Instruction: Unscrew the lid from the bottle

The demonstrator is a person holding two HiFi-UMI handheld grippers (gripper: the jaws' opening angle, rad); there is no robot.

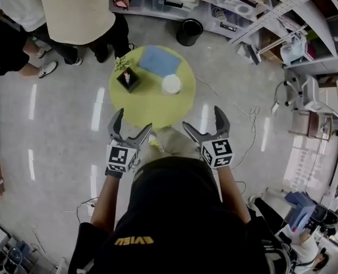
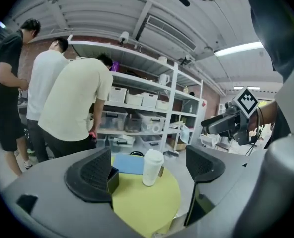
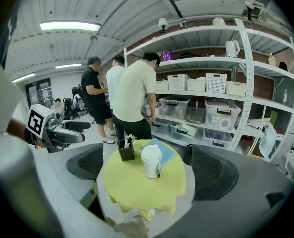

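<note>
Bottle (image 1: pixel 171 84) white, lid (image 3: pixel 151 151) on, upright on round yellow bench (image 1: pixel 146 104), just beside blue pad (image 1: pixel 159 60) | left gripper (image 1: pixel 133 121): fingers spread wide, holding nothing, at near bench edge | right gripper (image 1: pixel 202 119): same, fingers wide, empty | black holder (image 1: pixel 128 79) at bench left

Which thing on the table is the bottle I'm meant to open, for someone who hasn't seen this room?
Find the round yellow table in the middle of the room. On it, the bottle stands upright in front of the blue pad, to the right of the black box. It is the only white thing there, a pale cylinder with a round lid.
</note>
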